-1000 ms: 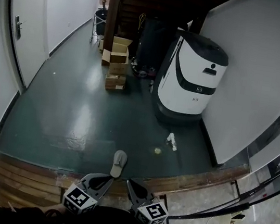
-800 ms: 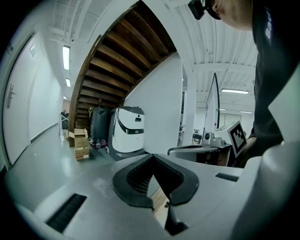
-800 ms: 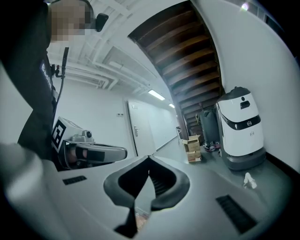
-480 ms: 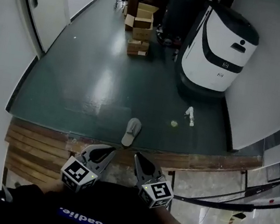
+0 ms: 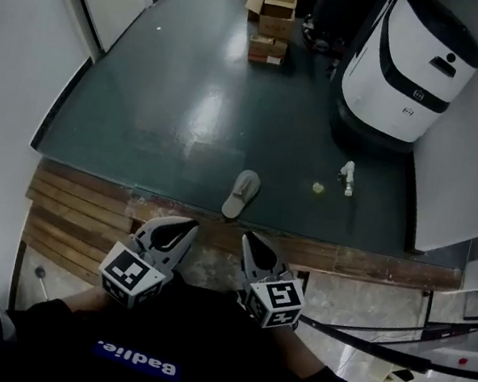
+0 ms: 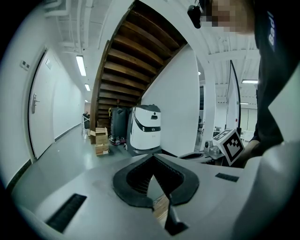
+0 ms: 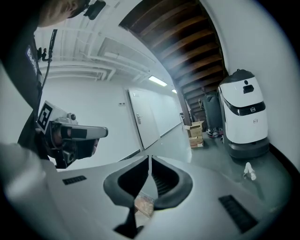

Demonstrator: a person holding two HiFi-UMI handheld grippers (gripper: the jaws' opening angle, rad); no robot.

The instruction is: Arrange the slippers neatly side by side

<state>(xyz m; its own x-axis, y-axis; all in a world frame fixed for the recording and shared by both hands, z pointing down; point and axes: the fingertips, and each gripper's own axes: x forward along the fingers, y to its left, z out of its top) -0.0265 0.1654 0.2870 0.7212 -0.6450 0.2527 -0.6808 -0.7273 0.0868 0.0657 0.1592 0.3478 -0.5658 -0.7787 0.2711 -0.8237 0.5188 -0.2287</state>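
One grey slipper (image 5: 240, 194) lies on the dark green floor, its heel close to the wooden step edge. A small white object (image 5: 346, 177) lies farther right on the floor; I cannot tell whether it is a slipper. It also shows in the right gripper view as a white object (image 7: 249, 171). My left gripper (image 5: 187, 226) and right gripper (image 5: 249, 238) are held close to my body above the step, a short way short of the slipper. Both are shut and hold nothing. Shut jaw tips show in the left gripper (image 6: 151, 159) and right gripper (image 7: 149, 159) views.
A white service robot (image 5: 412, 65) stands at the back right beside a white wall. Cardboard boxes (image 5: 273, 22) are stacked at the back. A small yellow scrap (image 5: 318, 188) lies near the white object. Wooden step boards (image 5: 73, 218) run along the floor's near edge.
The head view has tipped downward and closed in, so the slipper and both grippers sit higher in the frame. Both grippers remain shut and side by side.
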